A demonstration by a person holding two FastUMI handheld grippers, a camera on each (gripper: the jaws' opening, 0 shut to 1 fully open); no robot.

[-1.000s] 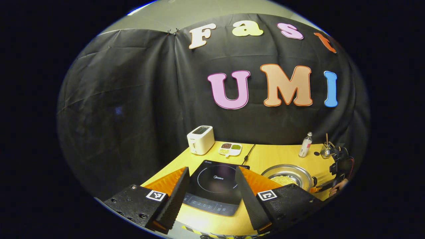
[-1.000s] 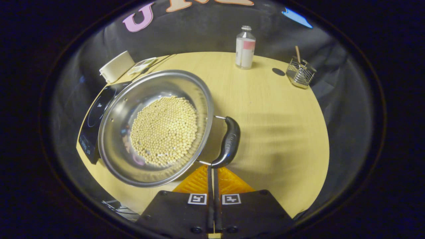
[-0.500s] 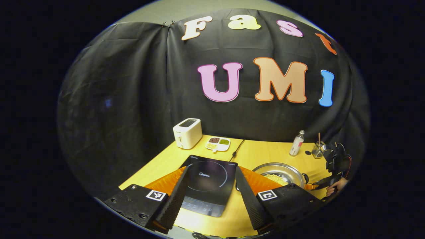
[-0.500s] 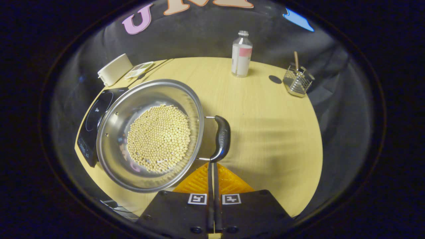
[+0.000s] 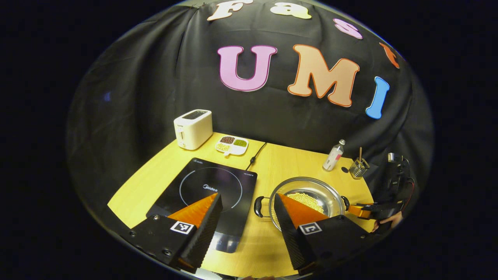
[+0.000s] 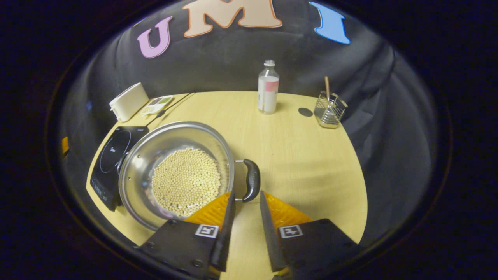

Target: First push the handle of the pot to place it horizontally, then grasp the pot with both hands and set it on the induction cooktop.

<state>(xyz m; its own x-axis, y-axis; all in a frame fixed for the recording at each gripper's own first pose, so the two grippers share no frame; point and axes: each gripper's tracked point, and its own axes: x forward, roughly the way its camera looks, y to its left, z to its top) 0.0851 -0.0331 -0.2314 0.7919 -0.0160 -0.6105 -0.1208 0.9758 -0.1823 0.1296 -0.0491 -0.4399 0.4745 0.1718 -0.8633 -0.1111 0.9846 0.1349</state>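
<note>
Place: you are working in a staged kitchen corner inside a recording booth.
Backdrop: black cloth wall (image 5: 148, 85) hangs behind everything.
Surface: a rounded yellow wooden table (image 6: 303, 155).
Kitchen signs: an induction cooktop (image 5: 206, 194), a white toaster (image 5: 192, 128), a divided dish of beans (image 5: 232, 144), a steel pot (image 6: 175, 171) of pale beans, a bottle (image 6: 268, 93), a wire utensil holder (image 6: 330, 111).

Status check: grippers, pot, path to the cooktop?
Both grippers open, holding nothing. Pot on table beside induction cooktop. Nothing between.

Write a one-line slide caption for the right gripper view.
Open hand-held gripper just short of the black handle of a bean-filled steel pot beside the induction cooktop.
</note>
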